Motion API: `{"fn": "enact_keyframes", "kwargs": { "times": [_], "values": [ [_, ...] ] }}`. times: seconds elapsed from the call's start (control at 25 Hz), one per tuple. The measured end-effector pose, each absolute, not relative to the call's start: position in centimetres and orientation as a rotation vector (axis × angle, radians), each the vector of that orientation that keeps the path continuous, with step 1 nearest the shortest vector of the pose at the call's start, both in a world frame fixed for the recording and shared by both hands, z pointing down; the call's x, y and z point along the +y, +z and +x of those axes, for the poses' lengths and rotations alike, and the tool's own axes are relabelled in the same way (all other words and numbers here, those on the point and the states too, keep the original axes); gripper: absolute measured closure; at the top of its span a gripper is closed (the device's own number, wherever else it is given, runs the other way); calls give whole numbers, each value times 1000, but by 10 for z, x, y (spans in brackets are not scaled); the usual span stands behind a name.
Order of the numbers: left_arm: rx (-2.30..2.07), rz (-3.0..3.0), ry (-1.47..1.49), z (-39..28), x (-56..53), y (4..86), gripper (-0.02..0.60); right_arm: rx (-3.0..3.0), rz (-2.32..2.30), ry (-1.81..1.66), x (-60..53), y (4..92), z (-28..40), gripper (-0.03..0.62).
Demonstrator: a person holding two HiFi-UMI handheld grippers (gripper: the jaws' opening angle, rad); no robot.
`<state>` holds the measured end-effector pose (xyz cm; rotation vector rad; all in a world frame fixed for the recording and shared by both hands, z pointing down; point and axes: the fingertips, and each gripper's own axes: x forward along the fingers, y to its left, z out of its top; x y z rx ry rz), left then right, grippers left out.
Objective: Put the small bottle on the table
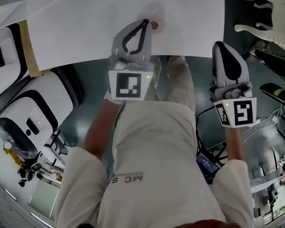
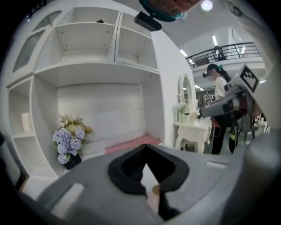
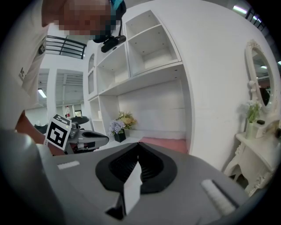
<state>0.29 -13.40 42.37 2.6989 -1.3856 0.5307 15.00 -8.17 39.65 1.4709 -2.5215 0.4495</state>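
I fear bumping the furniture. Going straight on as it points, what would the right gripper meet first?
The right gripper would probably meet the shelf alcove's white back panel, above the pink strip; nothing nearer shows in line, though depth is unclear.

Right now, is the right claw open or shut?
Shut: in the right gripper view, the right claw has its tips touching, with nothing gripped between them.
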Motion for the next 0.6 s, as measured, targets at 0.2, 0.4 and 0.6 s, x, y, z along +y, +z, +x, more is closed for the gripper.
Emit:
{"fn": "enact_keyframes", "kwargs": {
  "times": [0.2,0.4,0.6],
  "values": [
    [-1418,2653,453,-8,-127,375,581,-2535,1469,396,-77,357,144,595],
    [-1389,2601,449,-13,-114,335,581,-2524,1455,364,-65,329,139,595],
    [-1382,2600,473,-23,-103,305,581,-2516,1448,344,-52,308,135,595]
  ]
}}
